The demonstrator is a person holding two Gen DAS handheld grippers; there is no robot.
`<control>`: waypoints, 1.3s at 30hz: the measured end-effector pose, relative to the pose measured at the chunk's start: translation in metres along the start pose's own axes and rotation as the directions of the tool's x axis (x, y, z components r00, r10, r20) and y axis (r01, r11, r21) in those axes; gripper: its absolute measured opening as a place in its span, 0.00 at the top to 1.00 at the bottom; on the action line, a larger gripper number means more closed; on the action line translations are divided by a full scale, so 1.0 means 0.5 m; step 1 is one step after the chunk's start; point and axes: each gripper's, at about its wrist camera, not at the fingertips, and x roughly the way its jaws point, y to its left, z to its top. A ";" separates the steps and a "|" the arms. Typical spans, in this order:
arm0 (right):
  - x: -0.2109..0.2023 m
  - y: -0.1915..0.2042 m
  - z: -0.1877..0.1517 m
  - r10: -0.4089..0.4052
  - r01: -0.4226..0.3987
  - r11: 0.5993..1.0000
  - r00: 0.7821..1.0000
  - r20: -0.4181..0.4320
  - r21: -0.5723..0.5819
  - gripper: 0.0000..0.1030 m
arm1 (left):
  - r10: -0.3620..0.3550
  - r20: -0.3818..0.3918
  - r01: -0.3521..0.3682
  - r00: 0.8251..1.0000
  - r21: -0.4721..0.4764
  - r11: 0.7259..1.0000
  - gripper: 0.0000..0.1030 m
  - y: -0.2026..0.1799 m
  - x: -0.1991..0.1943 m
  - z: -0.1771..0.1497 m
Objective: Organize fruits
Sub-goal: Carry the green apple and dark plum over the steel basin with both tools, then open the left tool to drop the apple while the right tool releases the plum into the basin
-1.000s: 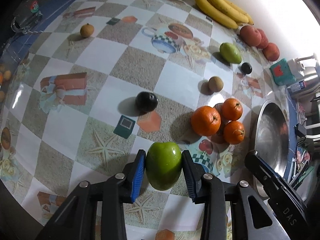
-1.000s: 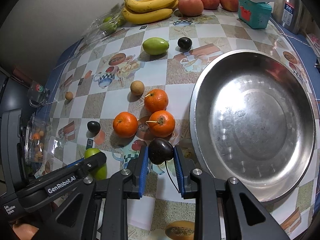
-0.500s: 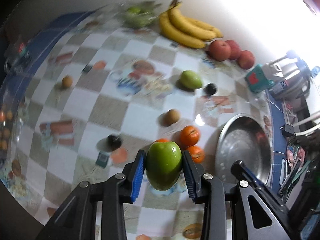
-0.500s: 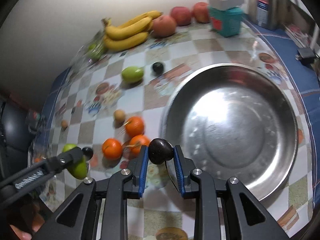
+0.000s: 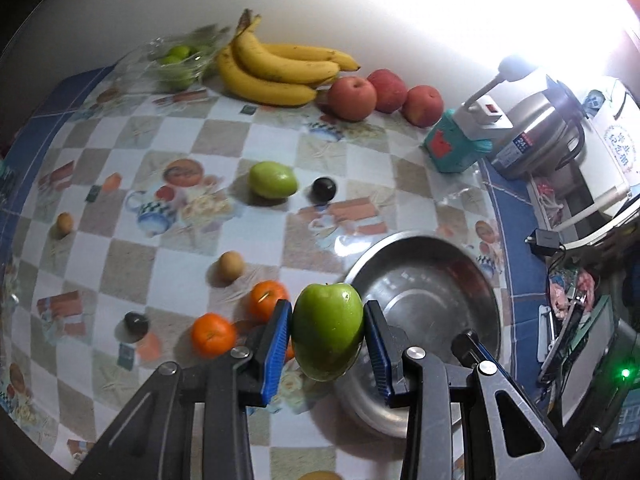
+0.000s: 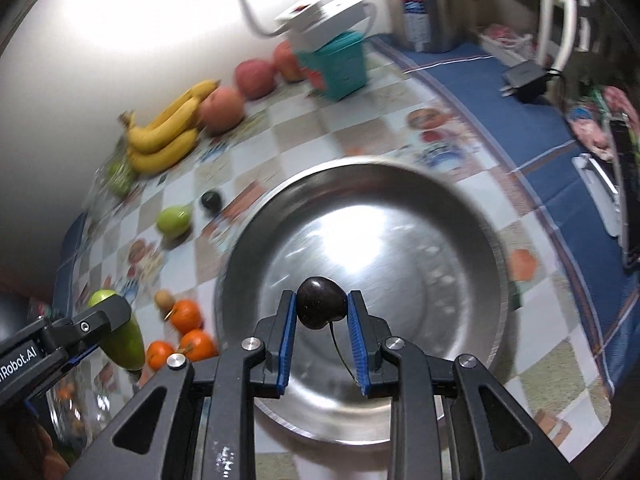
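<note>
My left gripper (image 5: 327, 334) is shut on a green apple (image 5: 328, 330) and holds it in the air at the left rim of the steel bowl (image 5: 436, 264). My right gripper (image 6: 322, 316) is shut on a dark cherry (image 6: 321, 307) with its stem hanging down, held above the middle of the steel bowl (image 6: 440, 224). The left gripper with the green apple (image 6: 120, 340) also shows at the left of the right wrist view.
On the checked tablecloth lie three oranges (image 5: 212, 334), a second green fruit (image 5: 273, 180), dark round fruits (image 5: 324, 189), small brown fruits (image 5: 231, 266), bananas (image 5: 276, 68), red apples (image 5: 352, 98) and bagged limes (image 5: 176, 64). A teal box (image 5: 454, 148) and kettle (image 5: 540, 136) stand at the right.
Both grippers have lifted their fruit off the table and moved right. The apple is now at the bowl's left rim and the cherry is over the bowl's middle.
</note>
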 end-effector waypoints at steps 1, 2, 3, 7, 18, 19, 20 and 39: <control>-0.003 -0.012 0.006 -0.011 0.010 1.000 1.000 0.014 0.020 0.74 | -0.004 0.005 0.004 1.000 0.007 1.000 0.62 -0.009 0.004 0.003; -0.003 -0.020 0.011 -0.023 0.022 0.999 0.999 0.025 0.034 0.74 | -0.009 0.011 0.009 1.000 0.019 1.000 0.62 -0.019 0.009 0.005; -0.005 -0.027 0.015 -0.036 0.034 0.999 0.999 0.034 0.042 0.74 | -0.014 0.015 0.014 1.000 0.034 0.999 0.62 -0.031 0.017 0.006; -0.001 -0.043 0.026 -0.080 0.077 0.995 0.996 0.050 0.055 0.74 | -0.032 0.008 0.032 0.999 0.074 0.997 0.62 -0.063 0.048 0.004; 0.062 -0.102 0.032 -0.119 0.120 0.987 0.993 -0.015 0.106 0.74 | -0.049 -0.039 0.053 0.998 0.111 0.992 0.62 -0.085 0.137 -0.027; 0.067 -0.106 0.030 -0.120 0.122 0.986 0.992 -0.026 0.110 0.74 | -0.041 -0.048 0.046 0.998 0.116 0.992 0.62 -0.086 0.144 -0.031; 0.069 -0.108 0.029 -0.120 0.123 0.986 0.992 -0.030 0.110 0.74 | -0.034 -0.058 0.040 0.998 0.119 0.992 0.62 -0.088 0.150 -0.036; 0.099 -0.107 0.016 -0.161 0.172 0.981 0.980 -0.118 0.094 0.72 | -0.016 -0.106 0.032 0.994 0.155 0.987 0.60 -0.102 0.172 -0.060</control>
